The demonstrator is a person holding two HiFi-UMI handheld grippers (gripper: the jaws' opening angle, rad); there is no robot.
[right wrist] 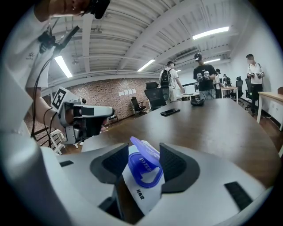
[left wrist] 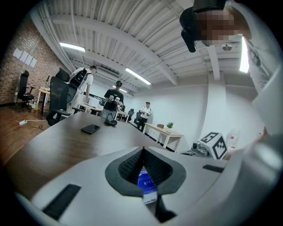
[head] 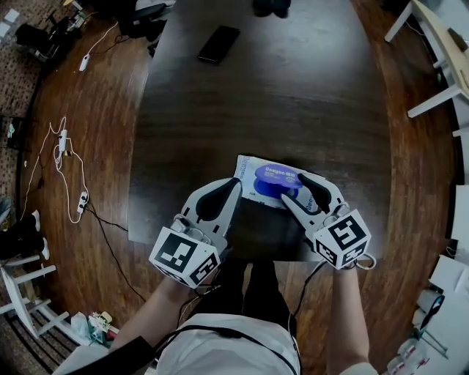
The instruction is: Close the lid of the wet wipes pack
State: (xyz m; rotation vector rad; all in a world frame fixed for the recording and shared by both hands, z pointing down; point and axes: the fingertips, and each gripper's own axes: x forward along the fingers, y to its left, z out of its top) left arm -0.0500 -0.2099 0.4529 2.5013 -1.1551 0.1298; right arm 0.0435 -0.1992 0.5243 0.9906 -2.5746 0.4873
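Wet wipes pack (head: 253,173) lies flat near the counter's (head: 293,95) front edge, lid (right wrist: 143,149) hinged up. Left tongs (head: 233,184) have their tips together at its left edge (contact unclear). Right tongs (head: 292,187) are spread, with the lid between them. Risk: the spread tips straddle the lid instead of pressing it, or the light pack skids and the latch never clicks.

Left gripper view: the fingers (left wrist: 127,166) of the left gripper (left wrist: 142,151) meet at their tips and cover nearly all of the wet wipes pack (left wrist: 146,185). We see only a blue-and-white sliver in the gap behind the tips, and we cannot tell whether they pinch it.

Right gripper view: the pack's near end runs under the right gripper (right wrist: 143,152) fingers. Its print is too small to read.

Head view: a dark object (head: 271,7) far beyond the fingertips is cut by the top edge.
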